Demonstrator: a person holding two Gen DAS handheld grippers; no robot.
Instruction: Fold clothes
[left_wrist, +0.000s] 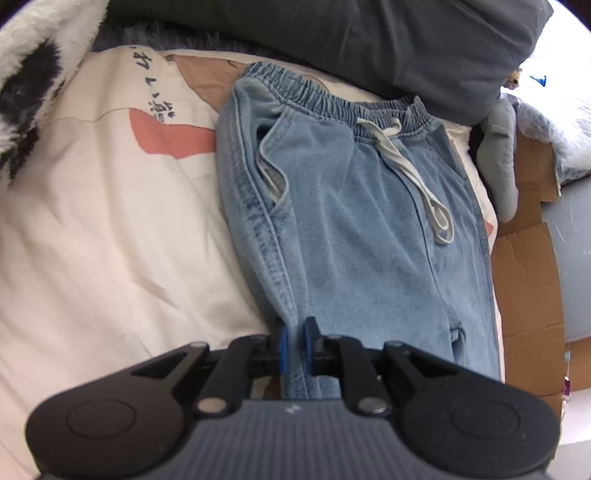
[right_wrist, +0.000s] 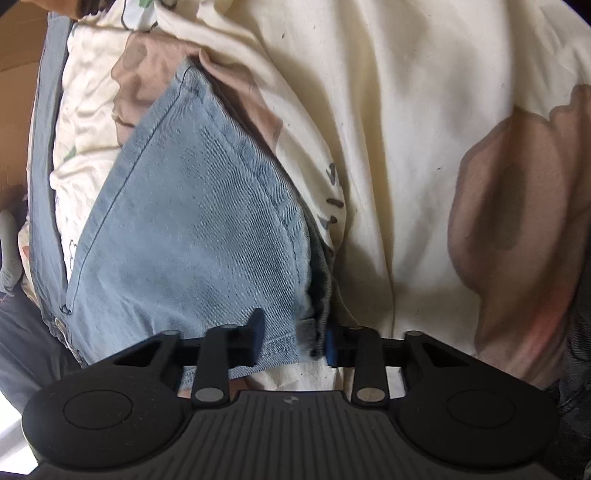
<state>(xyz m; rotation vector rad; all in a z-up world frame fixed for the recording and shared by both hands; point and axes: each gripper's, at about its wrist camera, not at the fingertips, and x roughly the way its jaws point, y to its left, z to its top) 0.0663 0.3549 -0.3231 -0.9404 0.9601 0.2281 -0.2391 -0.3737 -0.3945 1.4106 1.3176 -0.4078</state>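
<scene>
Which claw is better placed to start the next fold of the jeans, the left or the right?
Probably the left. The left claw is already shut on the side seam of the jeans. The right claw has the hem corner between its pads, but they stand apart and do not visibly pinch it.

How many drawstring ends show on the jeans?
1: a white looped drawstring end lies on the front of the light-blue denim jeans, below the elastic waistband. Another may be hidden.
</scene>
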